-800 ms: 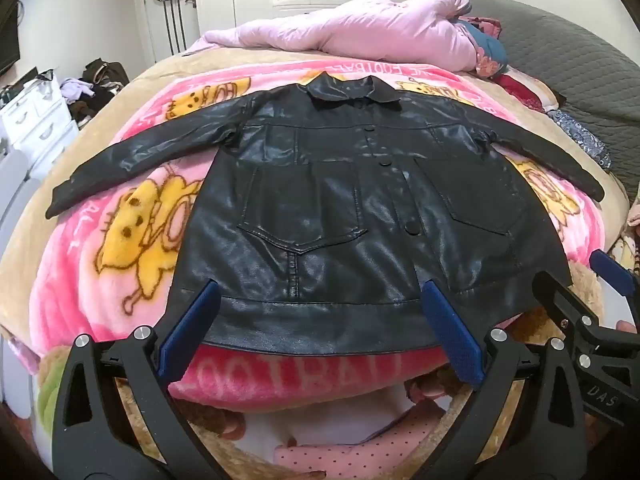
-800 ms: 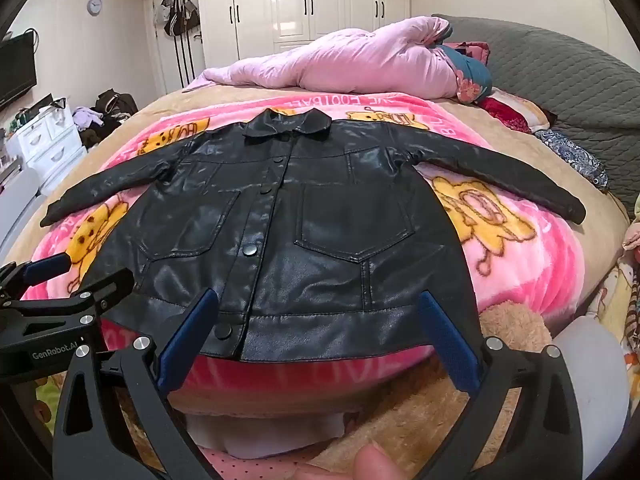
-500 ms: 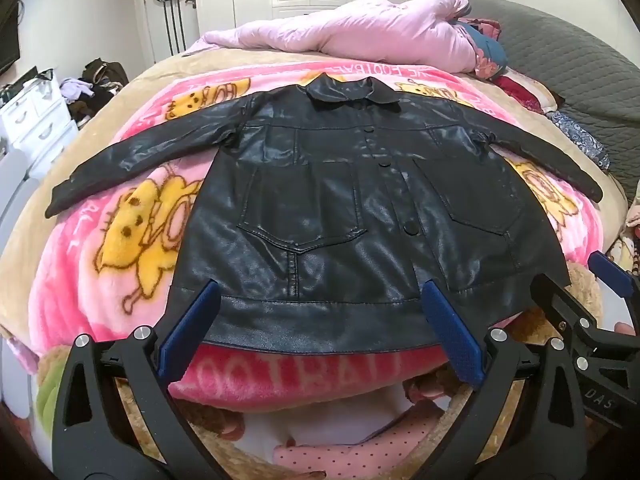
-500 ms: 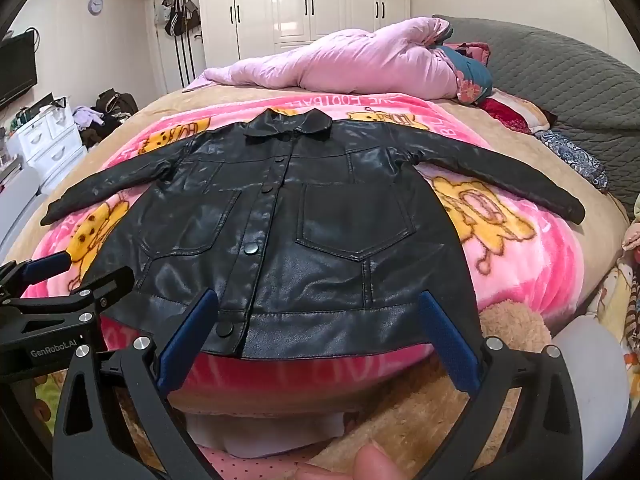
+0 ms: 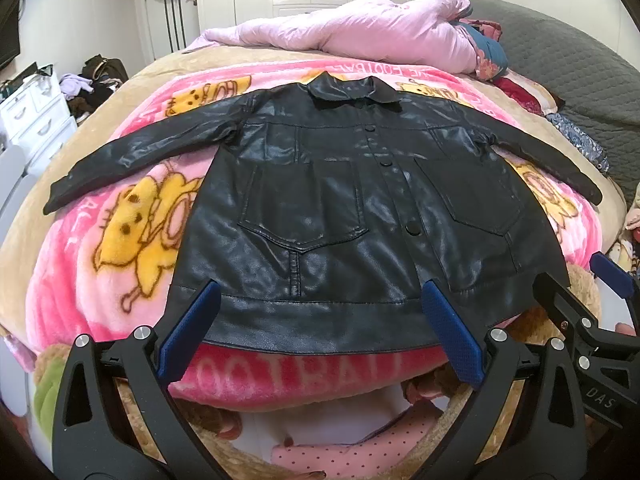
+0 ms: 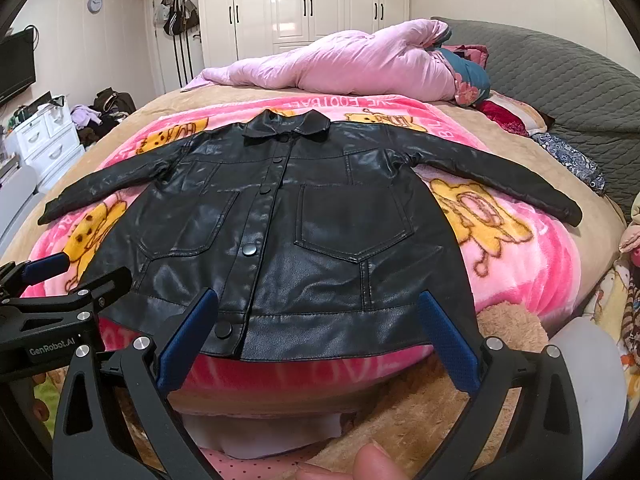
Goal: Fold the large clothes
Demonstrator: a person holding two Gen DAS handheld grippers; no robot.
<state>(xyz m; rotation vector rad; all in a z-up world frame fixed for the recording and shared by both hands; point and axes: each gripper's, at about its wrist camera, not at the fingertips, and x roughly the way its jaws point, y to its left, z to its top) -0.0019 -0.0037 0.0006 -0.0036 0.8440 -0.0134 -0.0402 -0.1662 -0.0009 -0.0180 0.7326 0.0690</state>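
A black leather jacket (image 5: 320, 208) (image 6: 304, 224) lies flat and buttoned on a pink cartoon blanket (image 5: 120, 248) (image 6: 532, 264), collar at the far end, both sleeves spread out sideways. My left gripper (image 5: 320, 334) hovers wide open above the near hem, left of the button line, nothing between its blue pads. My right gripper (image 6: 318, 332) hangs open over the hem on the right half, also empty. Each gripper appears at the edge of the other's view: the right gripper (image 5: 588, 292) at the right edge, the left gripper (image 6: 60, 284) at the left edge.
A pink quilt (image 5: 360, 36) (image 6: 352, 64) is heaped at the far end of the bed, a grey padded headboard (image 6: 560, 80) on the right. White drawers (image 6: 44, 140) and clothes stand on the floor at left. A fingertip (image 6: 372, 460) shows at the bottom edge.
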